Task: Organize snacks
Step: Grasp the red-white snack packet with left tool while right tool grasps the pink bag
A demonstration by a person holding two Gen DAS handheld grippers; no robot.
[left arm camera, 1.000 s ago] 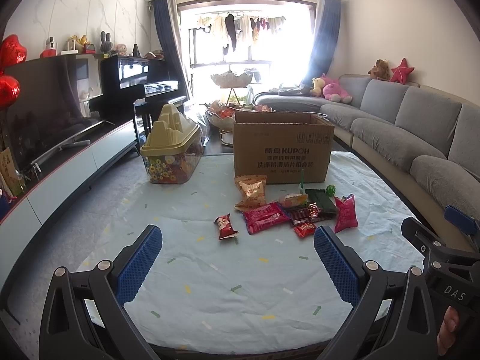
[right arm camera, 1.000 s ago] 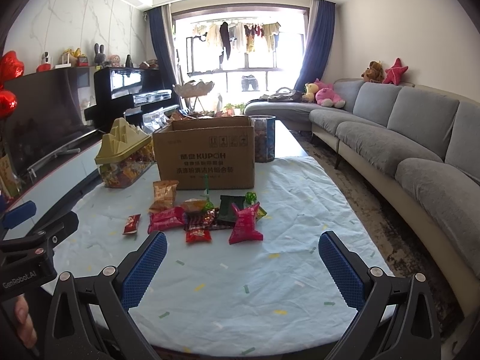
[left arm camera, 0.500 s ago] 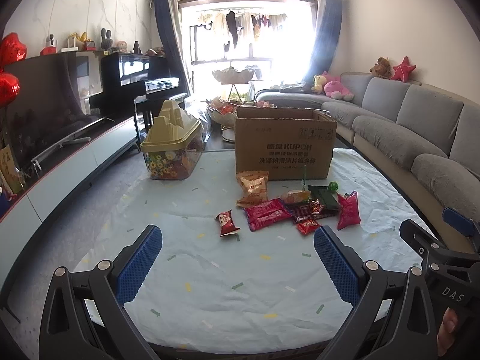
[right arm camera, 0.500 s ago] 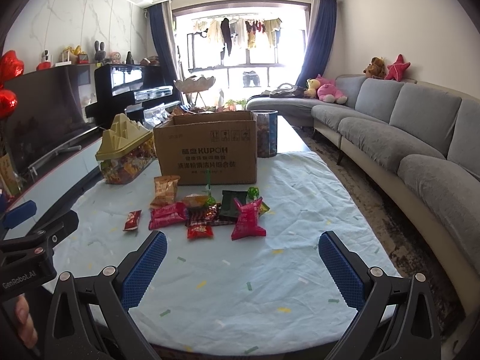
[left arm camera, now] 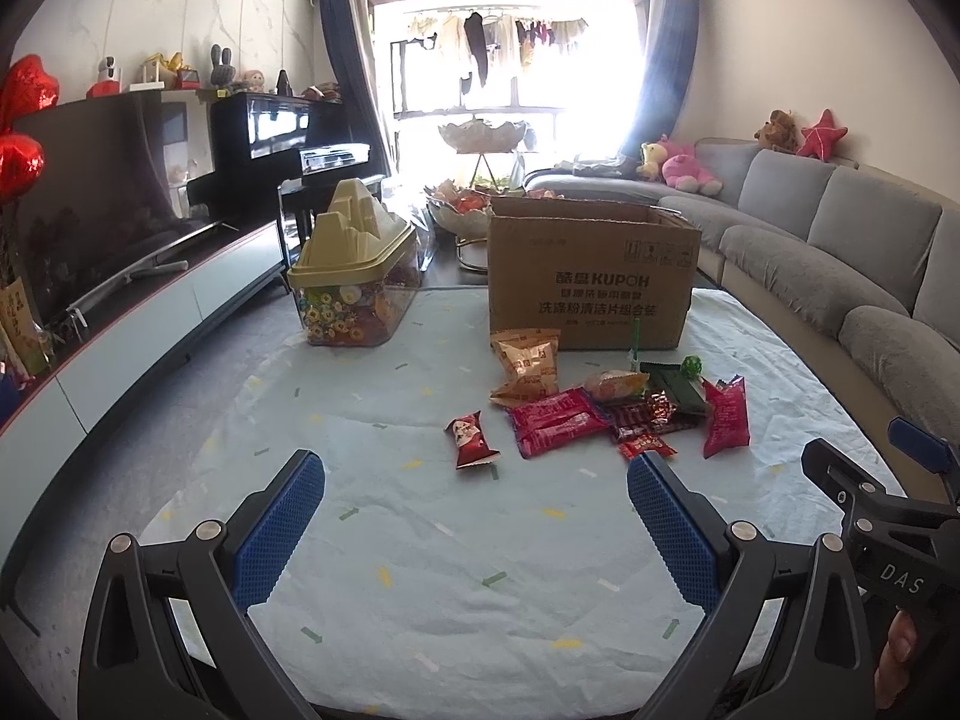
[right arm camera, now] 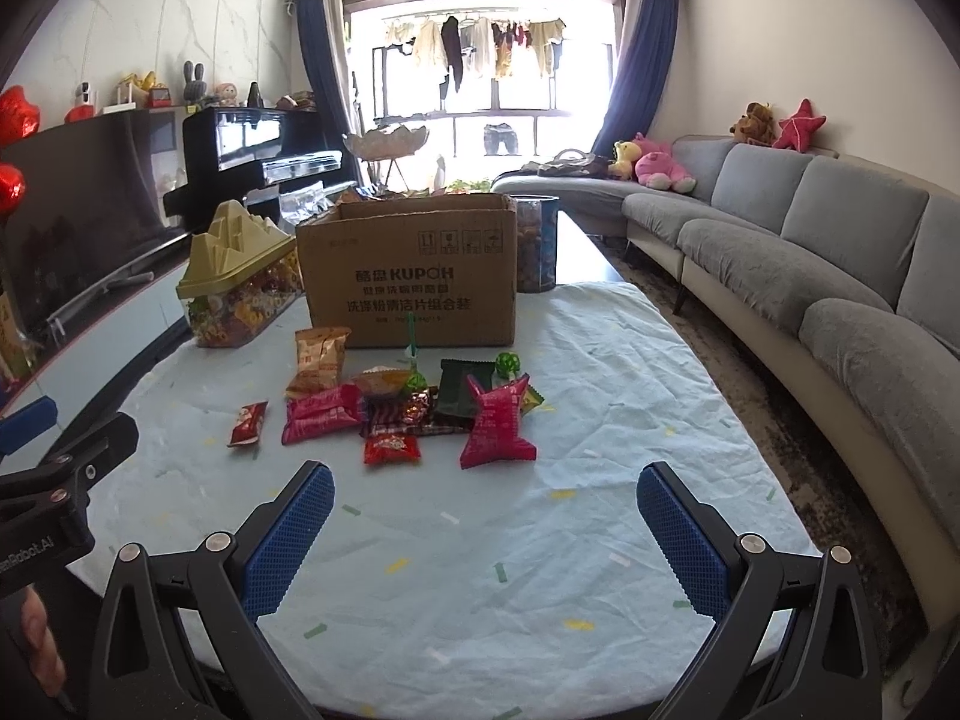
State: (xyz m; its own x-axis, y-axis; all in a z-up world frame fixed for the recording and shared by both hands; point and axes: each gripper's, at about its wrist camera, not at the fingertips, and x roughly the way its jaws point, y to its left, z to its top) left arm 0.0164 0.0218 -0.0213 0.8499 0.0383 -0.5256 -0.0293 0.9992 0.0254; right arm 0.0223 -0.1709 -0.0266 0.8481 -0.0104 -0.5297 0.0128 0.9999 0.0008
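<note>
Several snack packets lie in a loose pile (left arm camera: 606,408) (right arm camera: 414,408) on the pale blue tablecloth, in front of an open cardboard box (left arm camera: 591,276) (right arm camera: 414,276). A small red packet (left arm camera: 471,438) (right arm camera: 247,423) lies apart at the pile's left. A magenta pouch (left arm camera: 727,417) (right arm camera: 497,426) stands at the right. An orange bag (left arm camera: 528,363) (right arm camera: 318,357) leans near the box. My left gripper (left arm camera: 477,531) and my right gripper (right arm camera: 486,537) are both open and empty, held low over the near part of the table, short of the pile.
A clear tub with a yellow mountain-shaped lid (left arm camera: 354,276) (right arm camera: 240,282) stands left of the box. A tall clear jar (right arm camera: 537,246) stands behind the box's right corner. A grey sofa (right arm camera: 840,276) runs along the right; a TV unit (left arm camera: 150,312) runs along the left.
Both grippers have moved slightly forward and lower toward the pile; the snacks and box look a little nearer. Nothing on the table has moved.
</note>
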